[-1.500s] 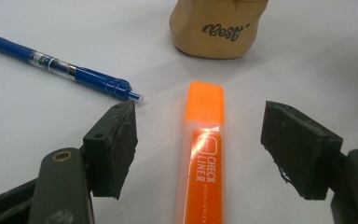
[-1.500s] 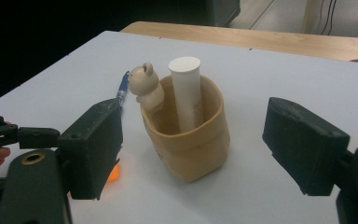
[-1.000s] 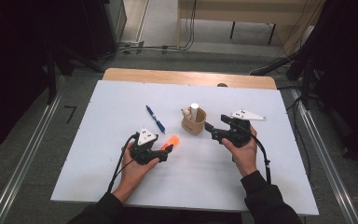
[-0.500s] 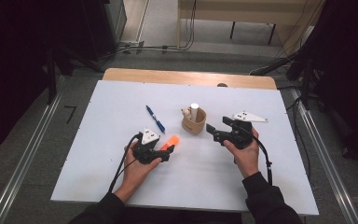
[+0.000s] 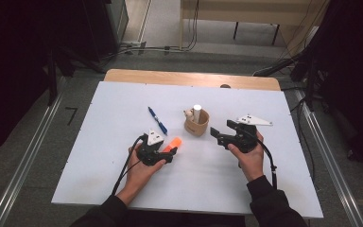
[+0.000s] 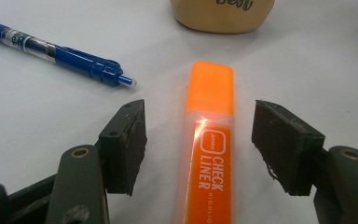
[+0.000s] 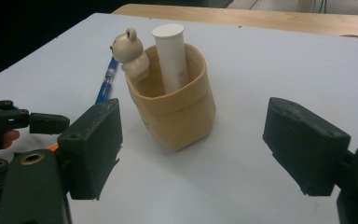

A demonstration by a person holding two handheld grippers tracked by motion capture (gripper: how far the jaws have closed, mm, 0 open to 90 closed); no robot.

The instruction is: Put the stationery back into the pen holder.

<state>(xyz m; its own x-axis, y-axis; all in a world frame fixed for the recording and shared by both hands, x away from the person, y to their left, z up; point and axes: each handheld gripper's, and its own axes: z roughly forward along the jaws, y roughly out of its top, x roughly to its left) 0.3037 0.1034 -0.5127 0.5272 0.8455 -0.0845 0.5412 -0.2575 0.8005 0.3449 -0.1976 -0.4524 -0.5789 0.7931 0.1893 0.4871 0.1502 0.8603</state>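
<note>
An orange highlighter (image 5: 172, 143) lies flat on the white table (image 5: 99, 118). My left gripper (image 5: 170, 152) straddles it. In the left gripper view the highlighter (image 6: 209, 140) runs up between the jaws of the left gripper (image 6: 199, 123), with a gap on each side. These jaws have just been closing, and the pads are not touching it. My right gripper (image 5: 216, 136) stands open and empty, pointing at a tan cup (image 5: 196, 124). The cup (image 7: 177, 116) holds a white tube (image 7: 171, 56), and a small bear figure (image 7: 129, 46) sits on its rim.
A blue pen (image 5: 157, 120) lies left of the cup, just beyond the highlighter's cap; its tip (image 6: 127, 81) is close to my left jaw. A wooden strip (image 5: 194, 78) borders the table's far edge. Floor rails run along both sides.
The left gripper's jaws sit slightly closer around the highlighter. Both hands and the objects on the table stay where they were.
</note>
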